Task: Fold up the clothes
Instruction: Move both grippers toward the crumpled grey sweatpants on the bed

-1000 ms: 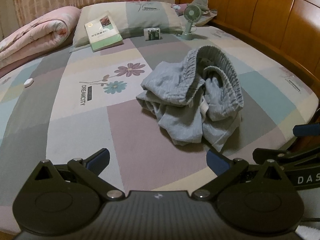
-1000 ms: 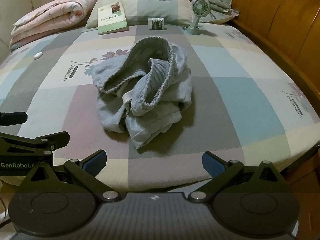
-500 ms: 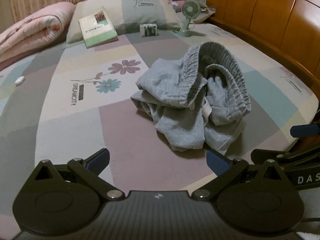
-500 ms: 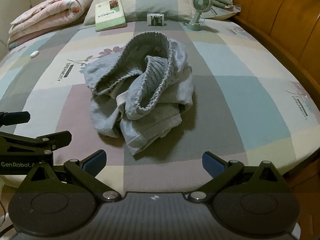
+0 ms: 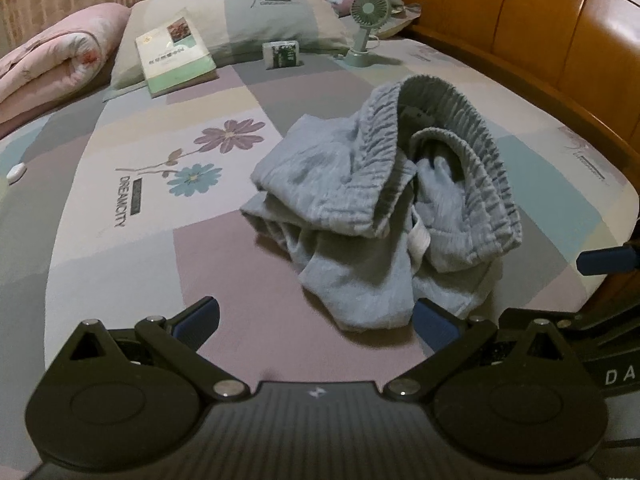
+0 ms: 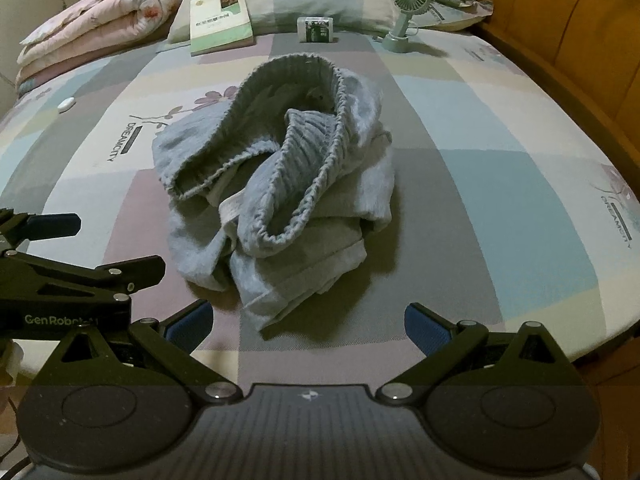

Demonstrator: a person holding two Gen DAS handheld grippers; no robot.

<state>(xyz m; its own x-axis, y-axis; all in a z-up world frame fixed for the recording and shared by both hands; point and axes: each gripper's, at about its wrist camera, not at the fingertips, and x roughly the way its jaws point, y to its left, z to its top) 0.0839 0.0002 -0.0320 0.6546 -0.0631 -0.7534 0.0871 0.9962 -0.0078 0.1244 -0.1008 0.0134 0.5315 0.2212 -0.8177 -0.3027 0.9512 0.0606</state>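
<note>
both grippers have edged closer to the crumpled grey trousers [image 5: 384,208] over the last second. nearest the camera, the left gripper [image 5: 316,320] hangs spread wide and empty just short of the heap; the right gripper [image 6: 308,322] is likewise agape, gripping nothing. the trousers lie bunched mid-bed on the patchwork sheet [image 5: 120,264], waistband looped upward. beyond them sit a book [image 5: 174,56], a small box [image 5: 282,54] and a green fan [image 5: 366,26] by the pillow [image 5: 272,16].
</note>
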